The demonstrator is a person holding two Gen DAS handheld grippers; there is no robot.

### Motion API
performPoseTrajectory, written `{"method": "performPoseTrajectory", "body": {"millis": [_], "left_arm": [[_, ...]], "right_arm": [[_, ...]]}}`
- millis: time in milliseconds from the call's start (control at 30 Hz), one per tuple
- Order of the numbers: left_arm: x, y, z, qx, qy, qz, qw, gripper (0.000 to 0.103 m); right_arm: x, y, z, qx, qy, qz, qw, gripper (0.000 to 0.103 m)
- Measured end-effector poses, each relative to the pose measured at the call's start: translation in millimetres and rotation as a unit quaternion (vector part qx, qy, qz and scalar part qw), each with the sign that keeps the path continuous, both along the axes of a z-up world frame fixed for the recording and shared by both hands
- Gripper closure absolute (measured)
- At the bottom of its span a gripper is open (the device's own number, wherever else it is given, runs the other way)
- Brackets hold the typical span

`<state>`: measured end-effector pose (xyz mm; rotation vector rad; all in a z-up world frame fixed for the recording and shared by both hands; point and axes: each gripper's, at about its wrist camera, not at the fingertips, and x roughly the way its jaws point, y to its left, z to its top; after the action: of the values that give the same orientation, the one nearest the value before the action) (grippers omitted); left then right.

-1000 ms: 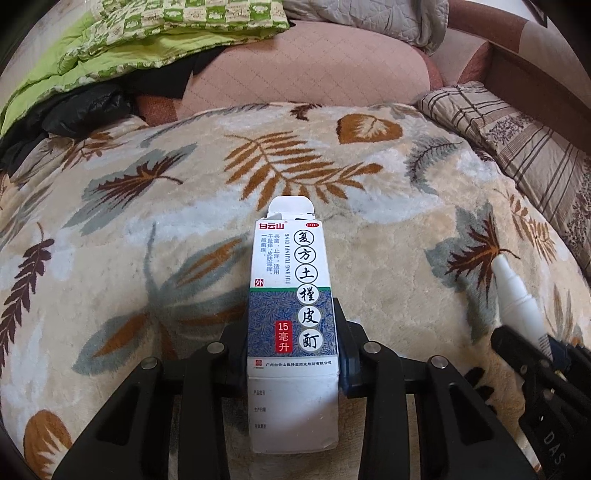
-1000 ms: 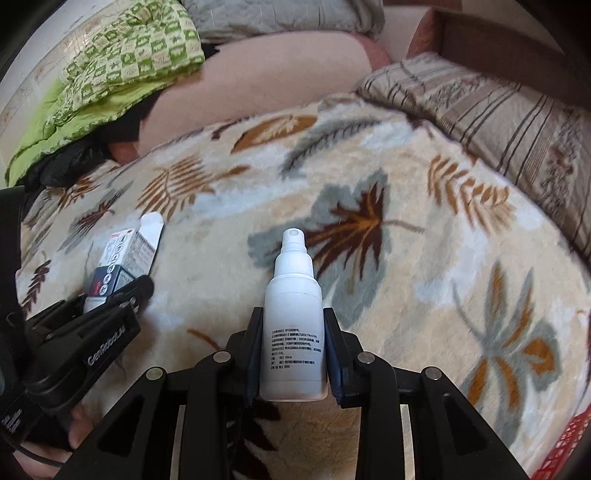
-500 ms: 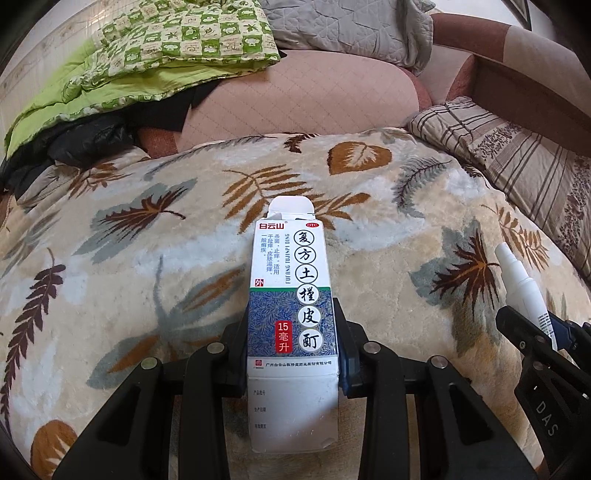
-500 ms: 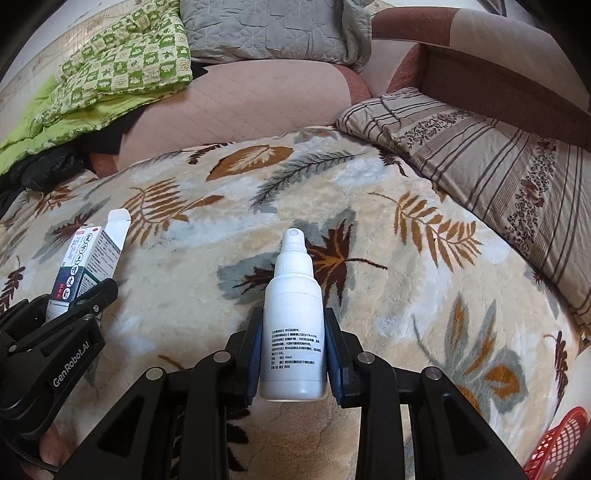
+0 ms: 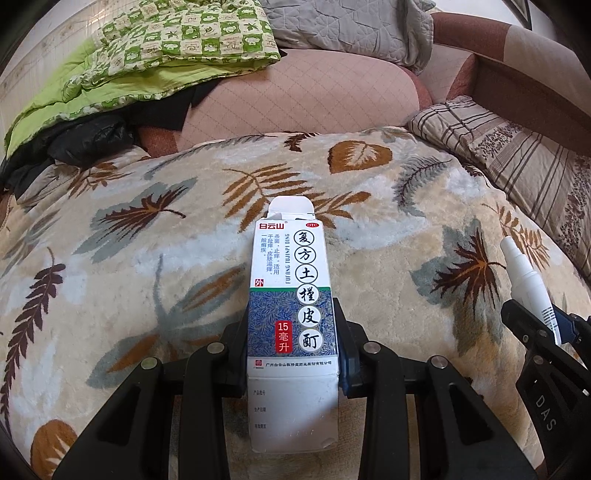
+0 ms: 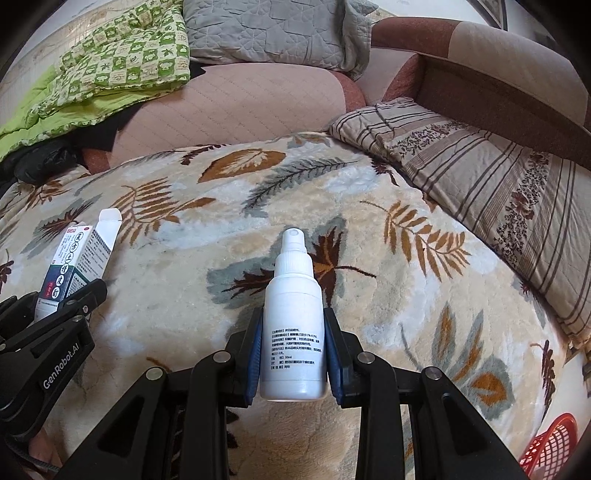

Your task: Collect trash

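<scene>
My left gripper point(image 5: 291, 325) is shut on a white and blue medicine box point(image 5: 291, 295) whose top flap stands open, held above the leaf-patterned blanket point(image 5: 147, 258). My right gripper point(image 6: 293, 332) is shut on a white spray bottle point(image 6: 293, 314), nozzle pointing away. In the left wrist view the bottle point(image 5: 524, 280) and right gripper appear at the right edge. In the right wrist view the box point(image 6: 74, 266) and left gripper point(image 6: 55, 314) appear at the left.
A pink sofa back point(image 5: 295, 96) carries a green quilt point(image 5: 166, 44) and a grey quilted cover point(image 6: 273, 33). A striped cushion point(image 6: 480, 177) lies to the right. A red mesh basket point(image 6: 550, 443) peeks in at the bottom right of the right wrist view.
Both grippers have risen and drawn back from the blanket with their items still held. More of the sofa back comes into view, and the red basket shows more.
</scene>
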<state>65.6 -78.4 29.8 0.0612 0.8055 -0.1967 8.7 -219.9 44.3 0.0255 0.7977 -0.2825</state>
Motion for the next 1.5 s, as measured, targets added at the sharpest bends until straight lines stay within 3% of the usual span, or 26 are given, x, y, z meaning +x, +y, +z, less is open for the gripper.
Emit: {"method": "performPoseTrajectory", "body": {"millis": [1233,1500], "left_arm": [[0,-1,1,0.0,-0.001,-0.001,1.0,0.07],[-18,1,15,-0.01,-0.018,-0.012,0.9997,0.07]], "right_arm": [[0,-2,2,-0.015,-0.001,-0.003,1.0,0.072],[-22,-11,16,-0.018,-0.015,-0.023,0.999,0.072]]}}
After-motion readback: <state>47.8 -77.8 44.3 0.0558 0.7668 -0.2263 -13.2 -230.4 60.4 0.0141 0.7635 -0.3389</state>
